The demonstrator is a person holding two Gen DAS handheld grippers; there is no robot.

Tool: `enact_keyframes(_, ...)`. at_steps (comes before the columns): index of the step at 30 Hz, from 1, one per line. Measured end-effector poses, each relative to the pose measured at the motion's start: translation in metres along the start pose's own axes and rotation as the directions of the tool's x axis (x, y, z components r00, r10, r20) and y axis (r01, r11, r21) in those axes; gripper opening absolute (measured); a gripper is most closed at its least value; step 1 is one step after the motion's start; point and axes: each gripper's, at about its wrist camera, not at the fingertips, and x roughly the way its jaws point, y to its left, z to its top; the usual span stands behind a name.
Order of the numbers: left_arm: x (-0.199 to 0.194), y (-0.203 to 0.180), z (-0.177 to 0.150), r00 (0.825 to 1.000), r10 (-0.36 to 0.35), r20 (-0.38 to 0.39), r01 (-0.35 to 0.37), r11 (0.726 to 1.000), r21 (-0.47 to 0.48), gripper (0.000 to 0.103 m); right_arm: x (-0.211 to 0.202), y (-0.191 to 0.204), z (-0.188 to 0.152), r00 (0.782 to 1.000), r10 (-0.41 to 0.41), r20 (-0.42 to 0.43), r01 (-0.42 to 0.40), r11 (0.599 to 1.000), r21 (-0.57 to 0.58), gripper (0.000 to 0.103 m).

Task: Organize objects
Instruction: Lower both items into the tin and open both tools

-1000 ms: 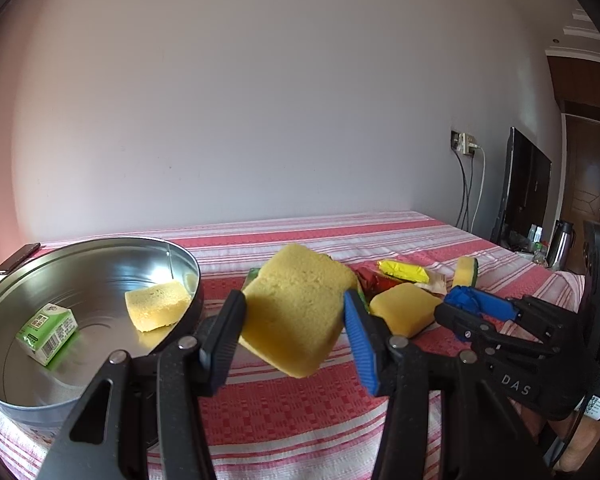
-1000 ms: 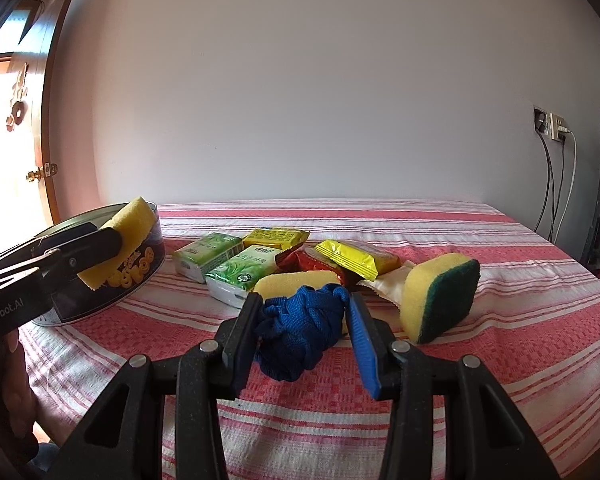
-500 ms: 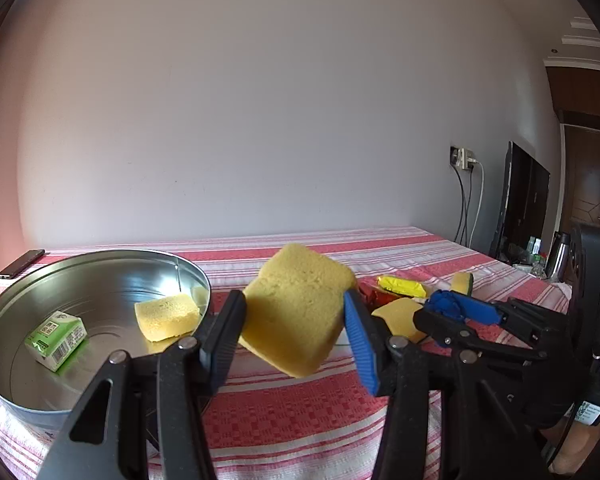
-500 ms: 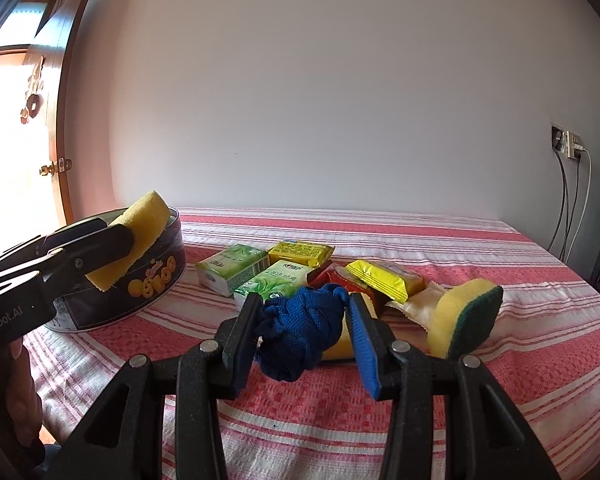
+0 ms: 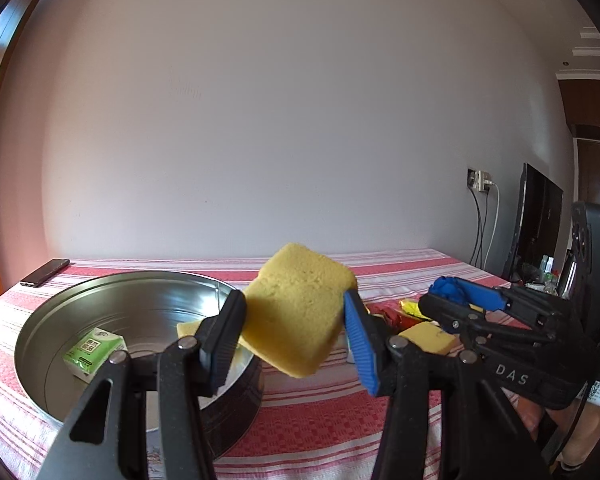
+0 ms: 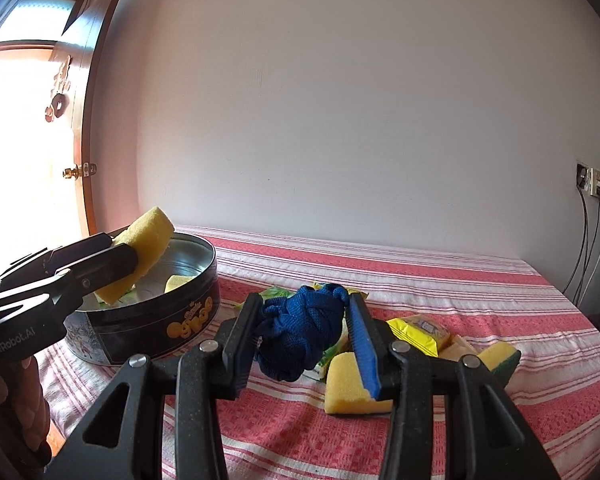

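Left tongs [image 5: 294, 330] pinch the yellow sponge [image 5: 300, 308] across its flat faces, poised just beside the near rim of the round tin [image 5: 140, 280]. It looks light and squashy, so a mid-body squeeze should hold. Right tongs [image 6: 302, 332] are clamped tight on the knotted blue rope bundle [image 6: 302, 330], lifted clear of the striped tablecloth [image 6: 460, 280]: soft, grippy, best taken around the thick middle.

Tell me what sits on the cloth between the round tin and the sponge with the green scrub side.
In the right wrist view, between the tin and the green-backed sponge lie green packets, a yellow packet and a plain yellow sponge.
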Motion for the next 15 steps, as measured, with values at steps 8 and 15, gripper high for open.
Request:
enact_keyframes(8, -0.002, 0.027, 0.007, 0.998, 0.065, -0.004, -0.065, 0.998, -0.027, 0.050, 0.007, 0.020, 0.022, 0.999, 0.053, 0.010, -0.052, 0.998, -0.042, 0.046)
enact_keyframes(15, 0.001, 0.054, 0.009, 0.991, 0.131, -0.040, -0.133, 0.990, -0.046, 0.050, 0.027, 0.046, 0.043, 0.993, 0.119, 0.010, -0.118, 0.990, -0.081, 0.046)
